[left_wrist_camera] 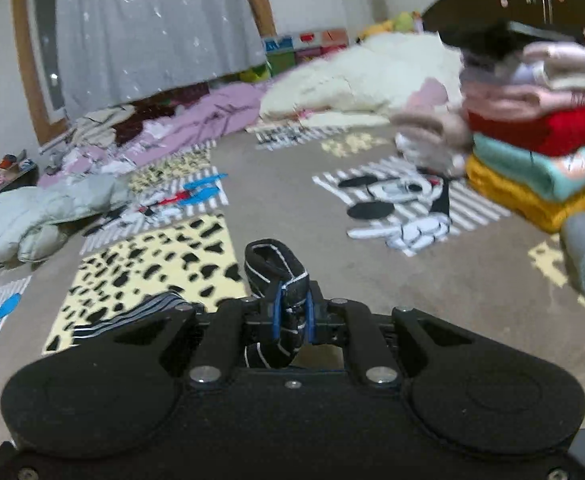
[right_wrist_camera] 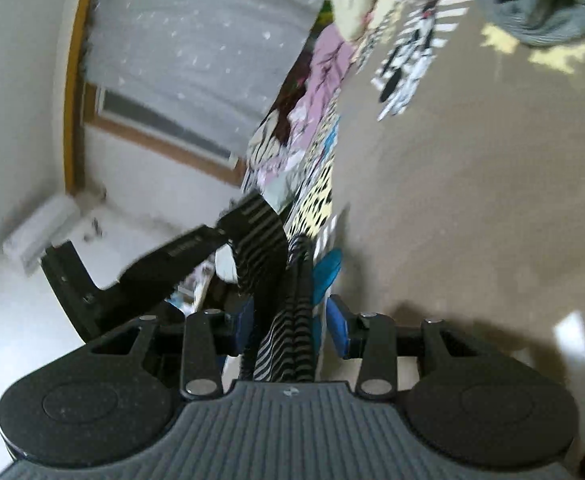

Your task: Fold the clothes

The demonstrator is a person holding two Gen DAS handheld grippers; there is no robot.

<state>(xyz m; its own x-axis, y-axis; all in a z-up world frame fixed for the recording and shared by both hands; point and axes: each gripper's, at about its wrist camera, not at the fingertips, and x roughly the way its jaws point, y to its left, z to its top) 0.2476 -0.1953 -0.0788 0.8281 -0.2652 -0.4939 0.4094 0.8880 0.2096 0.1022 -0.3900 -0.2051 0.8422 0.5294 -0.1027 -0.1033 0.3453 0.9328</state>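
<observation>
The left claw (left_wrist_camera: 292,312) has a matte black body with two round domed housings side by side, black linkage arms fastened by silver round-head screws, and thin blue pads on its fingers. The right claw (right_wrist_camera: 292,328) shares the black domes, linkages and silver screws, but carries a grey ribbed plate at its middle with one small screw, and thicker blue pads.

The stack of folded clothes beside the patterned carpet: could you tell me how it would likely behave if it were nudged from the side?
The stack of folded clothes is tall and uneven, so it would probably lean or shed its upper layers rather than slide whole. The pink pieces on top overhang the red one, so they look likeliest to slip off. Being soft fabric, it should slump, not topple stiffly.
</observation>
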